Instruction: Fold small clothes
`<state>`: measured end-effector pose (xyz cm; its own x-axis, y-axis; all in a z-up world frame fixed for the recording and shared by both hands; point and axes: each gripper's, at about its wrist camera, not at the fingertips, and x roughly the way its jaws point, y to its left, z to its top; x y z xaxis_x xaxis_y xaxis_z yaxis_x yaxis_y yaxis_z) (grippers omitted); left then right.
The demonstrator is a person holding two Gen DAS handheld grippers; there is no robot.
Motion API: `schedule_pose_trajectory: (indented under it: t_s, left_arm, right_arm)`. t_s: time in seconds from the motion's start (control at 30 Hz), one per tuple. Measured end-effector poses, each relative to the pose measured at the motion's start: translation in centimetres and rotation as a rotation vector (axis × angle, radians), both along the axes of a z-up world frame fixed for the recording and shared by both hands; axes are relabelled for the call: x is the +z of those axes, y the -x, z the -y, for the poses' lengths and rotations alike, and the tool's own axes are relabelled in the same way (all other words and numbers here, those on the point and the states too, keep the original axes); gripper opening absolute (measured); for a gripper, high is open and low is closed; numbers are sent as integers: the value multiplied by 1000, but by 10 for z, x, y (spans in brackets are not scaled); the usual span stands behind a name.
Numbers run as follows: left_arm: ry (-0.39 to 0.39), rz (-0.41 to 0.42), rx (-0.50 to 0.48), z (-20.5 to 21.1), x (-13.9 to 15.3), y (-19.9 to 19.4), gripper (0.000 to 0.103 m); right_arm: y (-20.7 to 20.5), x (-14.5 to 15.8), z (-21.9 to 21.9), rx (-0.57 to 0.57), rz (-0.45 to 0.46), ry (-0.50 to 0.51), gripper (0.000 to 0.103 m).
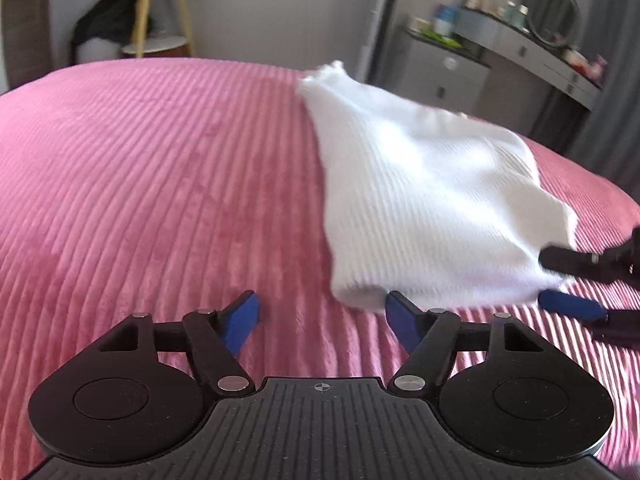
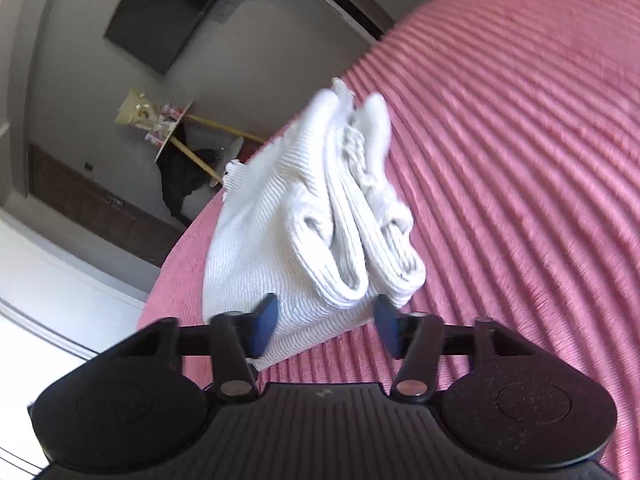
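A white ribbed knit garment (image 1: 424, 196) lies folded over on the pink ribbed bedspread (image 1: 160, 184). My left gripper (image 1: 322, 312) is open and empty, just in front of the garment's near left corner. My right gripper (image 2: 326, 320) is open, its jaws on either side of the garment's folded layers (image 2: 320, 232), which bulge between the blue pads. In the left wrist view the right gripper (image 1: 560, 280) shows at the garment's right edge, one finger above the cloth edge and one blue pad (image 1: 568, 306) below it.
The bedspread also fills the right wrist view (image 2: 520, 160). Past the bed stand a wooden-legged side table (image 1: 156, 12) with dark clothing beside it, a grey drawer unit (image 1: 444, 68) and a vanity with a round mirror (image 1: 554, 12).
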<state>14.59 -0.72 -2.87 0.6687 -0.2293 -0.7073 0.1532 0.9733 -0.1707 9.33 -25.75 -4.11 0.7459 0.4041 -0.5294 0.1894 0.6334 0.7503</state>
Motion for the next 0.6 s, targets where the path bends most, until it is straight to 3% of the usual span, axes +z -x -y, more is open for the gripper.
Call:
schedule_pose_trajectory:
  t_s: [0.13, 0.17, 0.2, 0.27, 0.37, 0.43, 0.47, 0.5, 0.57, 0.6]
  left_arm:
    - [25, 6, 13, -9, -4, -2, 68]
    - [30, 12, 11, -9, -5, -2, 62]
    - [34, 23, 8, -10, -6, -1, 59]
    - [33, 48, 3, -10, -8, -1, 51]
    - [17, 58, -7, -11, -5, 4, 54]
    - [7, 59, -10, -13, 0, 9, 64]
    - [1, 59, -3, -16, 2, 10, 68]
    - [-10, 52, 6, -18, 4, 10, 69]
    - [-18, 53, 45, -25, 11, 12, 67]
    - [-25, 73, 79, -29, 17, 13, 67]
  right_arm:
    - [-10, -5, 3, -32, 10, -30, 35]
    - [-13, -5, 3, -46, 16, -25, 16]
    - [-15, -2, 2, -54, 33, -10, 12]
    - [-10, 14, -2, -72, 110, 70, 11]
    - [6, 27, 1, -111, 188, 146, 11]
    - [2, 17, 8, -127, 130, 202, 12]
    - [-4, 8, 11, -119, 55, 230, 15]
    - [-7, 3, 11, -109, 25, 255, 26]
    - [-6, 9, 15, -120, 22, 279, 37]
    - [-4, 17, 15, -132, 42, 294, 38]
